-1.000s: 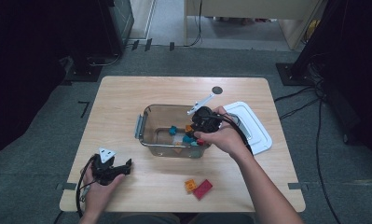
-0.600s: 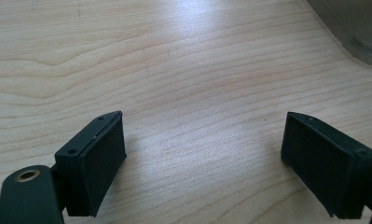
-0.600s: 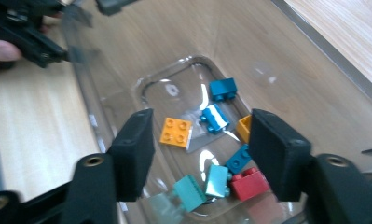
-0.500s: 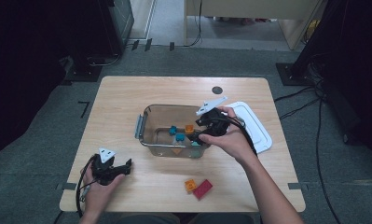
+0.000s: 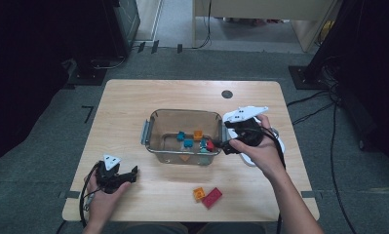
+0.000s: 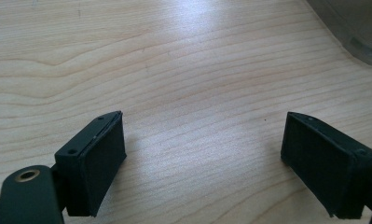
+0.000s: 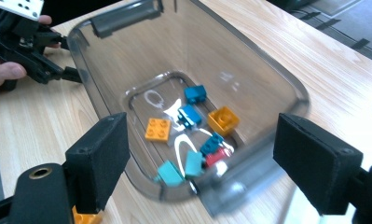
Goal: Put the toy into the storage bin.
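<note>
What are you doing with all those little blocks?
A person is putting toy bricks into a clear container with two hand-held grippers. The right gripper, at the container's right end, has just been opening its fingers; nothing is between them. Several bricks lie inside. An orange brick and a red brick wait on the table. The left gripper rests open.

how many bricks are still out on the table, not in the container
2: an orange brick and a red brick, touching side by side near the table's front edge, in front of the clear container. None seem hidden.
</note>
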### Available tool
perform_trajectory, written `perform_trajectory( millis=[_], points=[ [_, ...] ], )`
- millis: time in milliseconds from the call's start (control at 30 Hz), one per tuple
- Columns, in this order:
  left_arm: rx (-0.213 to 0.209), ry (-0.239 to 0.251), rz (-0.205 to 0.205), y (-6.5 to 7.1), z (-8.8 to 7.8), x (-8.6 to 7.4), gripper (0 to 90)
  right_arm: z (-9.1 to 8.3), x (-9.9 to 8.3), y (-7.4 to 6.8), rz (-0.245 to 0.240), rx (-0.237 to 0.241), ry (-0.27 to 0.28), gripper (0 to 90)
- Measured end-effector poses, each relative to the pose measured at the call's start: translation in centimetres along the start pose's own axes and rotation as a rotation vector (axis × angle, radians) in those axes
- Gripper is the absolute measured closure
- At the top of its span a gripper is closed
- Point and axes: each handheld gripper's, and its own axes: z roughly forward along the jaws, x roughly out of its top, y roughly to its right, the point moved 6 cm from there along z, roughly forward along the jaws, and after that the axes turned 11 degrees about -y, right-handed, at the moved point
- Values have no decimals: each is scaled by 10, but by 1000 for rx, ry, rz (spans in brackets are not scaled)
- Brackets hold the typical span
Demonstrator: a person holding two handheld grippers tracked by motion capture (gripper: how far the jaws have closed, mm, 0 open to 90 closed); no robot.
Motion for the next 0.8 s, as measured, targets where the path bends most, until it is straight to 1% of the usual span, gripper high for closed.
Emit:
perform_trajectory(
  millis=[267, 400, 500, 633, 700, 800],
  points=[
    [0, 1, 0, 0, 0, 0, 132, -16, -27, 12, 46, -32, 29, 192],
    [0, 0, 0, 0, 0, 0, 132, -20, -41, 13, 62, -42, 41, 194],
    [-1, 2, -4, 0, 0, 0, 132, -20, -54, 13, 78, -54, 49, 202],
    [0, 0, -1, 0, 0, 0, 132, -15, -72, 9, 103, -51, 53, 207],
    [0, 0, 0, 0, 0, 0, 132, -11, -81, 6, 113, -47, 46, 209],
    [0, 0, -1, 0, 0, 0, 132, -4, -91, -1, 116, -36, 47, 211]
  ],
)
